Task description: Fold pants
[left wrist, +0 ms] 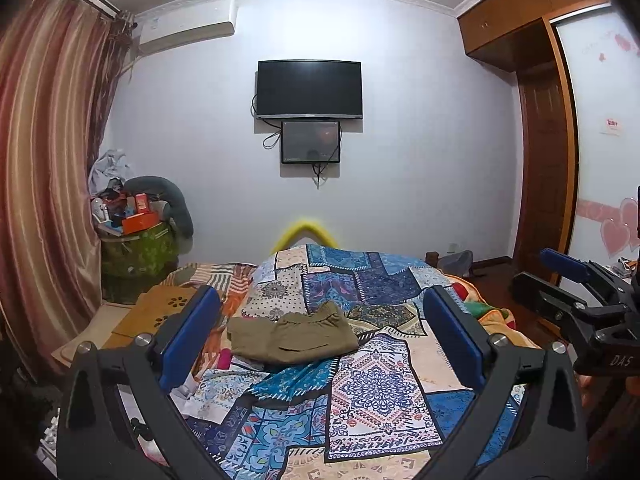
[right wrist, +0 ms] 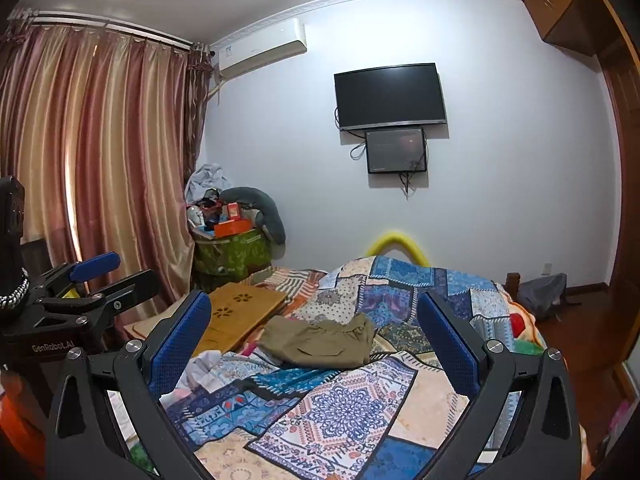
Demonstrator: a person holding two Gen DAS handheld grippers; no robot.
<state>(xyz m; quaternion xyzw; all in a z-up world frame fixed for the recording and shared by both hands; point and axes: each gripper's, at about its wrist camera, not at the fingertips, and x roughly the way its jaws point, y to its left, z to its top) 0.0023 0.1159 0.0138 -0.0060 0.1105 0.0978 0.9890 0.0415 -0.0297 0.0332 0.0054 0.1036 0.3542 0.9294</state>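
Olive-green pants [left wrist: 294, 334] lie folded in a compact bundle on the patchwork bedspread [left wrist: 372, 396]; they also show in the right wrist view [right wrist: 320, 340]. My left gripper [left wrist: 320, 320] is open and empty, held above the bed, well short of the pants. My right gripper [right wrist: 314, 326] is open and empty too, held at a similar height and apart from the pants. Each gripper shows at the edge of the other's view: the right one [left wrist: 576, 280] and the left one [right wrist: 116, 276].
A wooden lap tray [right wrist: 240, 312] lies on the bed left of the pants. A green bin [left wrist: 136, 248] full of clutter stands by the curtains [left wrist: 48, 160]. Two screens [left wrist: 310, 88] hang on the far wall. A wardrobe [left wrist: 552, 128] is at right.
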